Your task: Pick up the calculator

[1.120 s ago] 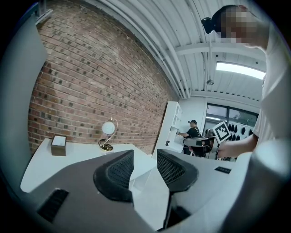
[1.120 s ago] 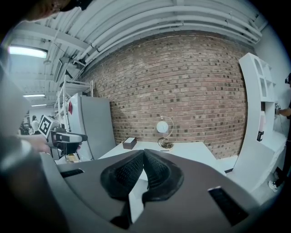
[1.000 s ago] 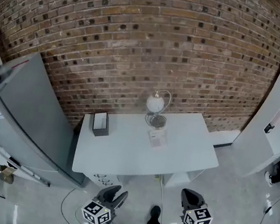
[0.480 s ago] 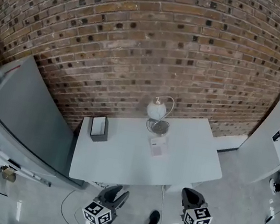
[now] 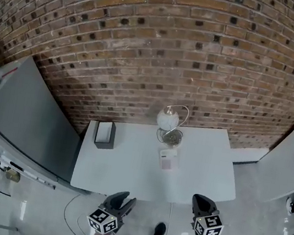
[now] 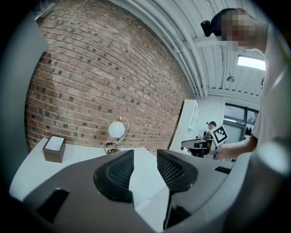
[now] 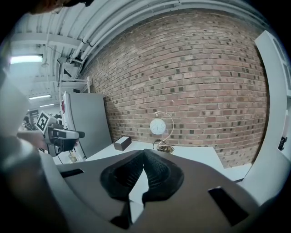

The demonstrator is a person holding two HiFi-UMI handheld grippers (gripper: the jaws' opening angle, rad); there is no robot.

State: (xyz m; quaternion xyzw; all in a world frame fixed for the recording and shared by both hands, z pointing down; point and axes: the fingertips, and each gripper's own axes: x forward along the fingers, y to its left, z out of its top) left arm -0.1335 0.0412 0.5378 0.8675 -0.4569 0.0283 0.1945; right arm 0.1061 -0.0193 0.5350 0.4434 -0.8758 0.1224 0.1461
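- The calculator (image 5: 167, 158) is seen only in the head view. It's lying flat on the white table (image 5: 127, 167), just on the near side of the lamp base, a bit right of the table's middle.
- Nothing is touching it, and both claws are well apart from it.
- The left gripper (image 5: 123, 200) is held off the table, over the floor by the near edge. The calculator is up and to the right of it in the head view.
- In its own view the left gripper (image 6: 145, 154) is shown w/ jaws apart. There's a clear gap between the pads, w/ only tabletop seen through it, so it's open and empty.
- The right gripper (image 5: 201, 202) is also held over the floor, by the near edge but more toward the table's right end.
- In its own view the right gripper (image 7: 143, 154) has its jaw tips pressed together. It's closed, w/ nothing caught between.
- The lamp (image 5: 168, 119) (white globe on a curved wire stand) is stood at the back of the table, near the brick wall (image 5: 148, 42). It's also picked up in both gripper views (image 6: 116, 130) (image 7: 157, 127).
- A small dark box (image 5: 104, 133) w/ a light top is sat at the table's back left corner, well apart from the calculator.
- A big grey cabinet (image 5: 30, 117) is stood just left of the table.
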